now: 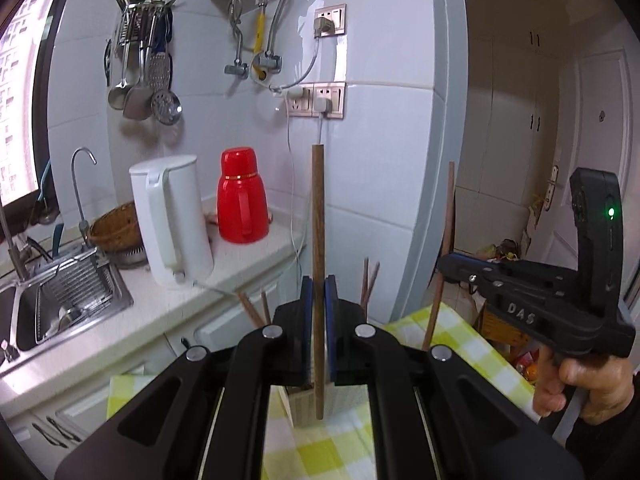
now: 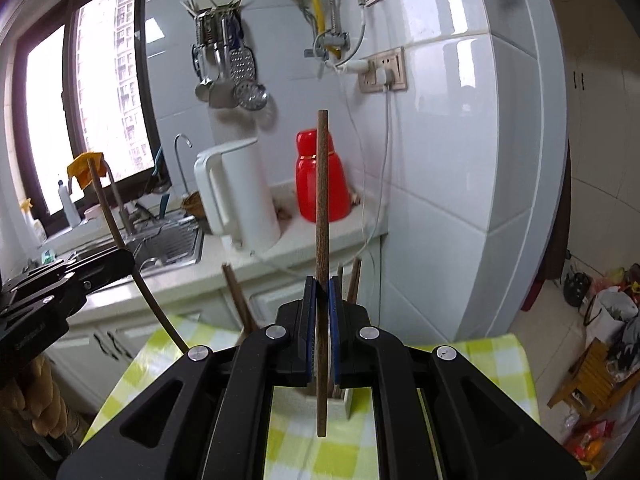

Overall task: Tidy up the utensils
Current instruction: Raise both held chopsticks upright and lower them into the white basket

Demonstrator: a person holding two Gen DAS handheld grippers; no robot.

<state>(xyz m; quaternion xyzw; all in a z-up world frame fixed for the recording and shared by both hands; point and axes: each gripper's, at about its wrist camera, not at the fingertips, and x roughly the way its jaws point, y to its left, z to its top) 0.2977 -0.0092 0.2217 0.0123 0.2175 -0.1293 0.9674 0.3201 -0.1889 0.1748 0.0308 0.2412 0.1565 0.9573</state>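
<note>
Left tool (image 1: 319, 292): pads pressed together, pinching one wooden chopstick (image 1: 318, 240) upright, its lower end hanging just above the holder (image 1: 304, 404).
Right tool (image 2: 320, 296): same pinch on a second chopstick (image 2: 322, 240), near vertical, tip over the checked cloth (image 2: 132, 364).
Holder: pale box on the worktop, more chopsticks (image 2: 236, 300) leaning out of it.
Slip risk: each stick is held at one narrow point; it could pivot or slide through the pads if tilted.
Collision risk: the two tools are near each other; the long sticks could knock together or catch the leaning ones.
Surroundings: white kettle (image 1: 172, 216), red flask (image 1: 240, 200), sink (image 1: 72, 292) stand well apart, not obstructing.
</note>
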